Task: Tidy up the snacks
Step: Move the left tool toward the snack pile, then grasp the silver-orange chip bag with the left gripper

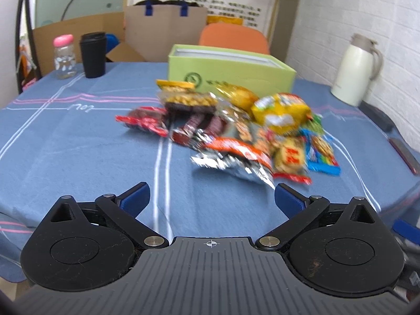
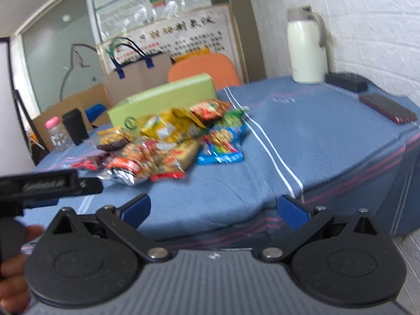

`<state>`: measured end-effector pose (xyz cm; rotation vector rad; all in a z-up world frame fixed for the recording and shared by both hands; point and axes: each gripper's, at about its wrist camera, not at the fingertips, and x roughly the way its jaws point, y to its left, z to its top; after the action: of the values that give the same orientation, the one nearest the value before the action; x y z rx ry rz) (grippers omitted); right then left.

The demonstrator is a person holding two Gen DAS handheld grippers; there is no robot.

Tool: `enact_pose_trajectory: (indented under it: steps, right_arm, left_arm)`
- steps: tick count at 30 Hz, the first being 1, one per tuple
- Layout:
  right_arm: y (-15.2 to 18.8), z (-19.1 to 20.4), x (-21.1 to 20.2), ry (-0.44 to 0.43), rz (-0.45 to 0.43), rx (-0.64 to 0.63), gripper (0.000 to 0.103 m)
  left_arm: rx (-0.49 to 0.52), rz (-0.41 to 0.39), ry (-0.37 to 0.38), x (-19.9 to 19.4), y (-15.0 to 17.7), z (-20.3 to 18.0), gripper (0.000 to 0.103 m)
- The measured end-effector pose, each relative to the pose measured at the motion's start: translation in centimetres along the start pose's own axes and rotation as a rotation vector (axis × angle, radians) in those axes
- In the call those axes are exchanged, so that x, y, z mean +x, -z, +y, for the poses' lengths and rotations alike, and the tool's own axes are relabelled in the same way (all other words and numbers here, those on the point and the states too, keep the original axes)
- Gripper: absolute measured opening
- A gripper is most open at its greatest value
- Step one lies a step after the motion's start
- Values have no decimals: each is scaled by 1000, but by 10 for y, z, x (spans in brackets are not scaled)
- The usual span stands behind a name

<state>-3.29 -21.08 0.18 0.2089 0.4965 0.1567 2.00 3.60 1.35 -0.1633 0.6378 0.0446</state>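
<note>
A heap of snack packets point(image 1: 236, 128) lies in the middle of the blue tablecloth point(image 1: 78, 144), among them a yellow bag point(image 1: 282, 113), a red packet point(image 1: 143, 120) and a blue packet point(image 1: 321, 155). Behind the heap stands an open green box point(image 1: 231, 69). My left gripper point(image 1: 211, 199) hangs open over the near table edge, short of the heap, holding nothing. The right wrist view shows the same heap point(image 2: 170, 141) and green box point(image 2: 162, 102) from the right side. My right gripper point(image 2: 214, 210) is open and empty off the table's edge. The left gripper's body point(image 2: 47, 183) shows at its left.
A pink-capped jar point(image 1: 64, 56) and a black cup point(image 1: 92, 54) stand at the far left. A white thermos jug point(image 1: 354, 71) stands at the far right near a brick wall. A phone point(image 2: 388, 107) and a black case point(image 2: 346, 82) lie on the right side. An orange chair point(image 1: 233, 39) and paper bag point(image 1: 165, 31) stand behind.
</note>
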Motion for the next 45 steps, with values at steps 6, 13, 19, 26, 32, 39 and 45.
enact_pose_trajectory:
  steps: [6, 13, 19, 26, 32, 39, 45]
  right_arm:
    - [-2, 19, 22, -64, 56, -64, 103]
    - [-10, 63, 55, -280, 114, -165, 103]
    - [-22, 86, 100, -312, 139, -255, 102]
    - [-30, 96, 129, -353, 165, -308, 102]
    - [-27, 103, 139, -348, 185, -365, 102]
    - [-17, 98, 120, -426, 189, -391, 102]
    - [-8, 89, 105, -452, 186, -398, 102]
  left_arm:
    - [-19, 19, -31, 17, -17, 9, 92]
    - [11, 68, 112, 28, -52, 19, 91]
    - [160, 147, 265, 58, -84, 12, 81]
    - [182, 264, 358, 98, -92, 6, 57]
    - [251, 293, 367, 108, -87, -4, 44]
    - [254, 283, 355, 84, -67, 2, 39]
    - [204, 279, 341, 68, -57, 9, 52]
